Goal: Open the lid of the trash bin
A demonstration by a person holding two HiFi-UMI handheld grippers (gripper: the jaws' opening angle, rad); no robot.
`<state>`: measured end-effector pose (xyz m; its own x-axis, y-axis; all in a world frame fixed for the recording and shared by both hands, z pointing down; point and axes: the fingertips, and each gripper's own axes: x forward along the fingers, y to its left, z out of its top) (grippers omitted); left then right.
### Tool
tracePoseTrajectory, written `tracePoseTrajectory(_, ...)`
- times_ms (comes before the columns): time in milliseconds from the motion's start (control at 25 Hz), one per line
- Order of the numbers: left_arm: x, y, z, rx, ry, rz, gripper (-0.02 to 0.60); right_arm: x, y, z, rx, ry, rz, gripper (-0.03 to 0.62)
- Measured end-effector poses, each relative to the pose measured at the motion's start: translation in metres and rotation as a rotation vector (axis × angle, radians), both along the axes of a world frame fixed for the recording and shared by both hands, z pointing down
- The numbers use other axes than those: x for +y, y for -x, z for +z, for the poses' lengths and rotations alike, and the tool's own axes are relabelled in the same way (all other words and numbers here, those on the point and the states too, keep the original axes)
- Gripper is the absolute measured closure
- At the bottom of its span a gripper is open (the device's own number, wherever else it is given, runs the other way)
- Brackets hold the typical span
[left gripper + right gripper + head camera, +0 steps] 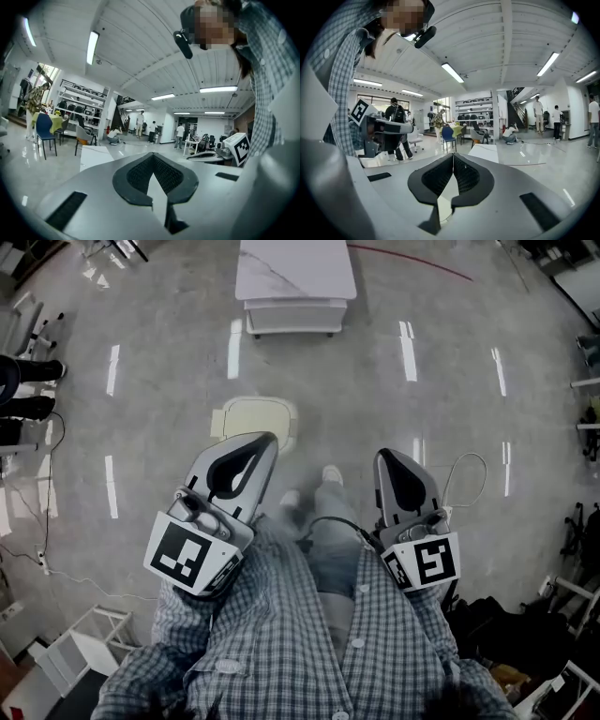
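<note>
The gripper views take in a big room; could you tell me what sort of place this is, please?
Probably an open-plan workshop or lab hall: polished floor, storage shelves, ceiling strip lights, a blue chair and a white table.

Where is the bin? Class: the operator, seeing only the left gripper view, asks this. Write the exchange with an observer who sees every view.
Observer: The bin stands on the floor, just past the tip of the left tool in head view.
Operator: Is its lid up?
Observer: No, the lid looks flat and shut.
Operator: And the right tool?
Observer: The right tool has its jaws together, with nothing between them.
</note>
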<state>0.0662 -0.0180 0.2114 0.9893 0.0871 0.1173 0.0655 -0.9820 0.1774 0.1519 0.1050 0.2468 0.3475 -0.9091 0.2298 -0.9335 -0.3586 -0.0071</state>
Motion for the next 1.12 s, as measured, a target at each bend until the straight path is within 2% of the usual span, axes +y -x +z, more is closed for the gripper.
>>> tracePoseTrajectory(120, -0.01, 0.001, 0.001, -0.011, 0.002, -0.084, 0.577, -0.014, -0.008, 0.007, -0.022, 0.036, -0.077, 0.574)
tracePoseTrajectory(240, -0.016, -0.003, 0.0, -0.008, 0.025, -0.132, 0.577, -0.028, -0.012, 0.015, -0.03, 0.07, -0.158, 0.574)
tracePoseTrajectory(400, -0.017, -0.013, 0.008, -0.036, 0.028, -0.2, 0.577, -0.042, -0.025, 0.016, -0.039, 0.045, -0.231, 0.574)
tracePoseTrajectory(640, -0.015, -0.027, 0.017, -0.051, 0.045, -0.333, 0.577, -0.05, -0.055, 0.027, -0.037, 0.067, -0.359, 0.574)
tracePoseTrajectory(880, -0.009, -0.018, 0.026, -0.084, 0.061, -0.484, 0.577, -0.057, -0.067, 0.048, -0.063, 0.098, -0.48, 0.574)
tracePoseTrajectory(1120, -0.001, -0.003, 0.049, -0.119, 0.093, -0.612, 0.577, -0.072, -0.055, 0.087, -0.051, 0.158, -0.657, 0.574)
